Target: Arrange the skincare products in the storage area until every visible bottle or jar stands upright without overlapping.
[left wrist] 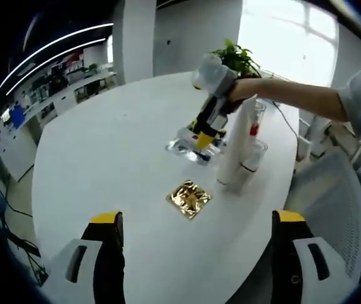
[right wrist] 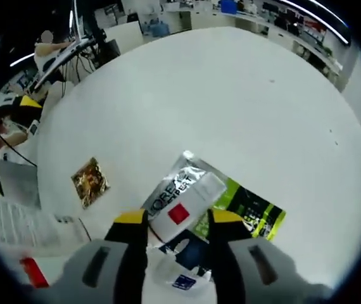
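One white oval tabletop carries all the items. In the left gripper view, one person's arm reaches in from 3 o'clock, holding the right gripper down over the items near the picture's centre. One potted green plant stands at the far edge, at 12 o'clock from that gripper. Two tall white tubes stand upright and touching, just at 4 o'clock of the right gripper, with one clear cup-like container beside them at 3 o'clock; a further item with a red mark behind them is too hidden to name. One flat silver sachet lies under the right gripper. One small gold foil square lies alone at 6 o'clock of the sachet, apart from it.

The left gripper hovers at the near tabletop edge, its two yellow-tipped fingers spread wide and holding nothing.

In the right gripper view, the right gripper's two fingers close on one white tube with a red square label, lying tilted on one silver-and-green sachet. The gold square sits at 9 o'clock.
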`<action>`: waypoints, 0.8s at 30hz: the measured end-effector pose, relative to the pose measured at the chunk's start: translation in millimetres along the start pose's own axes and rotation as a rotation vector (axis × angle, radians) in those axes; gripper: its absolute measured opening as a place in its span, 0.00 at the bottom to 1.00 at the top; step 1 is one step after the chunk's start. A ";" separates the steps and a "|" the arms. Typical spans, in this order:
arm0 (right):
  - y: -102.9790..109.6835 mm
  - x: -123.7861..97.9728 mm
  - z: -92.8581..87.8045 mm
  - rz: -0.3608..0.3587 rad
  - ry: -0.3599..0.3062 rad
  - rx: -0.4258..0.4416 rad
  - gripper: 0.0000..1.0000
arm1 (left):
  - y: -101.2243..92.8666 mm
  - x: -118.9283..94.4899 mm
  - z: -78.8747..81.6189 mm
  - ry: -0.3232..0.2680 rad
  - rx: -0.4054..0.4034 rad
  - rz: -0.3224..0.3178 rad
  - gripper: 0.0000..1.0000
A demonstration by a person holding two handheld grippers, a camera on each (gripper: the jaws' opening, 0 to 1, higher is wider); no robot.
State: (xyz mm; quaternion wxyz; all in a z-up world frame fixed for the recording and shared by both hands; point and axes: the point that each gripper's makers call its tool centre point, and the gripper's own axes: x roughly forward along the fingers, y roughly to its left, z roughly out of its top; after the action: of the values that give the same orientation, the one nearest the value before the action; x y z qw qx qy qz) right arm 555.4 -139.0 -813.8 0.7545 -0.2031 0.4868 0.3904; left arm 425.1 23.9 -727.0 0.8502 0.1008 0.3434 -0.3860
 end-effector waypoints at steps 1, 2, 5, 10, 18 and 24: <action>0.7 0.7 -0.8 0.001 0.007 -0.005 0.37 | 0.7 -0.4 0.0 0.000 -0.001 0.002 0.95; 2.1 2.0 -1.8 0.006 0.017 -0.011 0.37 | 1.8 -1.0 0.5 -0.003 -0.002 0.005 0.95; 0.2 4.9 -2.8 0.003 0.035 -0.026 0.35 | 2.9 -2.1 0.8 -0.007 -0.004 0.007 0.95; -1.3 7.0 -5.6 -0.005 0.066 -0.041 0.30 | 2.8 -3.9 -1.0 -0.008 -0.007 0.010 0.94; -3.7 7.0 -8.4 -0.018 0.071 -0.037 0.22 | 0.3 -4.1 -3.4 -0.011 -0.014 0.003 0.94; -0.9 4.3 -10.3 -0.011 0.058 -0.057 0.20 | -1.8 -4.9 -4.2 -0.010 -0.010 -0.001 0.93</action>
State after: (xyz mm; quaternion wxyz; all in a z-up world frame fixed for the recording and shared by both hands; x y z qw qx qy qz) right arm 551.1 -145.0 -822.3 0.7360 -0.2387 0.4961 0.3940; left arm 419.5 27.4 -726.7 0.8522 0.0945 0.3411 -0.3853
